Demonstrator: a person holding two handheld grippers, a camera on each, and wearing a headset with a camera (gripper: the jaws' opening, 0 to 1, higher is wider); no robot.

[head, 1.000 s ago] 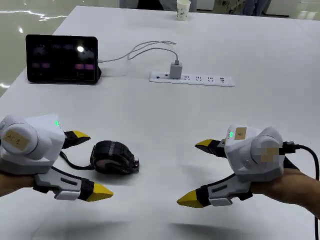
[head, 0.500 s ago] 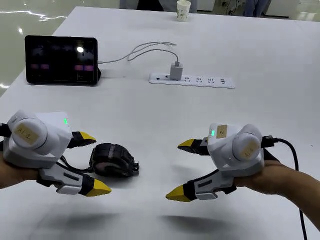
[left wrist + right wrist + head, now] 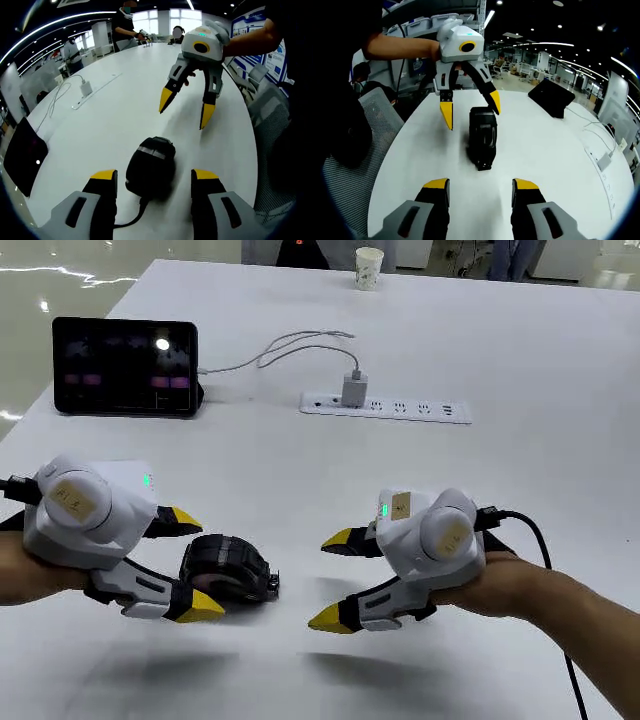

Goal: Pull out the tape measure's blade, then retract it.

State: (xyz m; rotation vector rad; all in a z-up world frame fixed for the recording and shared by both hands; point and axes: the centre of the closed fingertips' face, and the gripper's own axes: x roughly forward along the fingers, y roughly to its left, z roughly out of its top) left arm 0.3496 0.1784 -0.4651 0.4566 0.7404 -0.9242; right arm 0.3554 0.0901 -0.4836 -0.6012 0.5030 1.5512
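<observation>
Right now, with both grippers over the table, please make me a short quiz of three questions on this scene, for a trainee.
1. True or false: the blade of the tape measure is already pulled out across the table.
2. Where does the tape measure lie? A. between the open jaws of the left gripper; B. on top of the tablet; C. beside the paper cup.
3. Fill in the missing word: the right gripper is ___ and holds nothing.

Key: 1 false; 2 A; 3 open.
</observation>
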